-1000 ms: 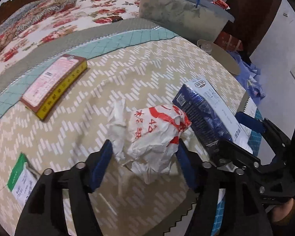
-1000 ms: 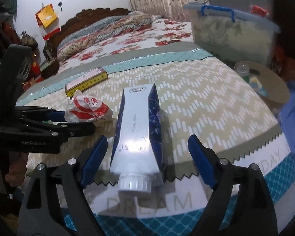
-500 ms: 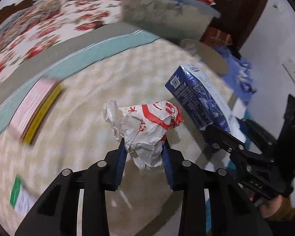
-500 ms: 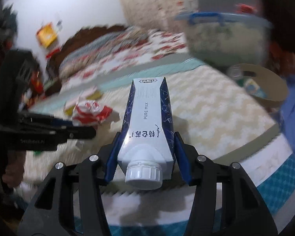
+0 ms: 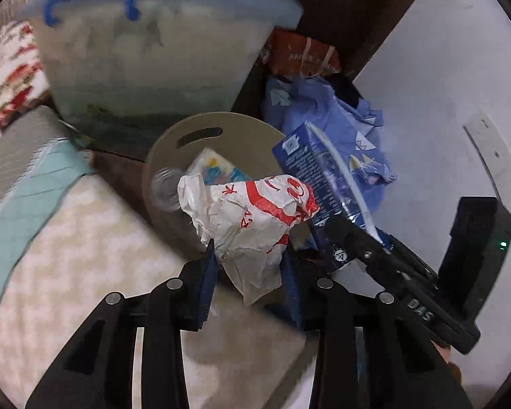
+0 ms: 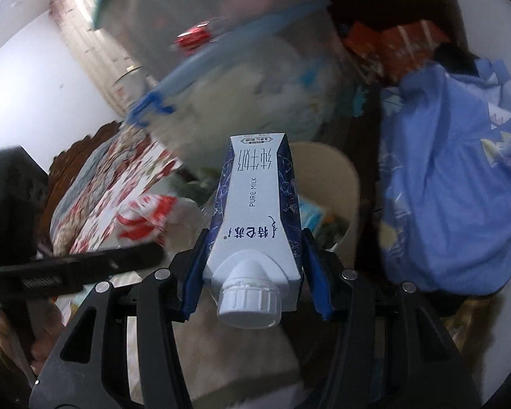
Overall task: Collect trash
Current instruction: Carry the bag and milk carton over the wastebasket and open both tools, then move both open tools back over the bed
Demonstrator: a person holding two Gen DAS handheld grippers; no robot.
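My left gripper (image 5: 248,262) is shut on a crumpled white and red paper wrapper (image 5: 252,214) and holds it in the air past the bed's edge, in front of a round beige bin (image 5: 235,136) with trash inside. My right gripper (image 6: 252,272) is shut on a blue and white milk carton (image 6: 255,211), cap toward the camera, and holds it above the same bin (image 6: 337,177). The carton (image 5: 316,177) also shows in the left wrist view, just right of the wrapper. The wrapper (image 6: 146,218) shows at the left of the right wrist view.
A large clear storage box with a blue handle (image 5: 146,54) stands behind the bin. Blue cloth (image 5: 330,116) lies right of the bin against a white wall (image 5: 426,85). The patterned bedspread (image 5: 68,262) fills the lower left.
Both grippers closed on their items, lifted them off the bed and swung right toward the bin. The bedspread and the red box have slid out of view.
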